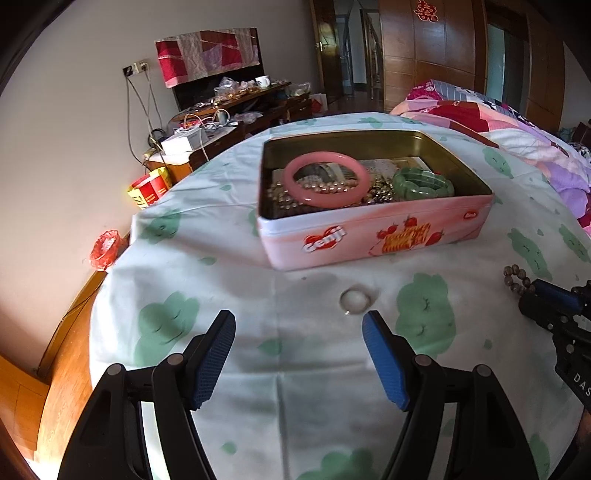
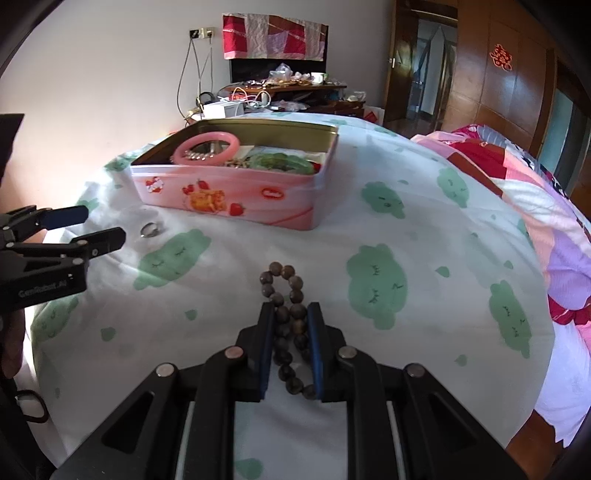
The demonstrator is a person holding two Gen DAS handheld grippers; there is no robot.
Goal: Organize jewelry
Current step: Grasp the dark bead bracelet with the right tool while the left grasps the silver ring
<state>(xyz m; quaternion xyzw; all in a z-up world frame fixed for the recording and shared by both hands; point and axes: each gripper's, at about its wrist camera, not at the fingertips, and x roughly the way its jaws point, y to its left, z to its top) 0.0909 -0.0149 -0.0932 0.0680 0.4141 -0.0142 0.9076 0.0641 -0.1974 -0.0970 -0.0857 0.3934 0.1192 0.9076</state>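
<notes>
Right wrist view: the right claw (image 2: 291,314) pinches a dark wooden bead bracelet (image 2: 286,295) lying on the bed (image 2: 406,258). Left claw (image 1: 299,325) stands wide near a silver ring (image 1: 354,301). Open sheet surrounds both. Farther off, the pink tin (image 1: 369,236) holds a pink bangle (image 1: 327,181), green bracelet (image 1: 423,183) and pearls.

A plain pale wall (image 2: 110,74) stood behind the bed, with a power socket (image 2: 202,33) and cables hanging from it. Against it a dark wooden desk (image 2: 295,92) was heaped with clutter, and a red-and-pink patchwork cloth (image 2: 273,37) draped the dark screen above. To the right were brown wooden wardrobe doors (image 2: 498,92) bearing a red paper emblem (image 2: 501,57), an open doorway (image 2: 424,74), and a colourful quilt (image 2: 517,166) on the white sheet with green patches (image 2: 406,229).
</notes>
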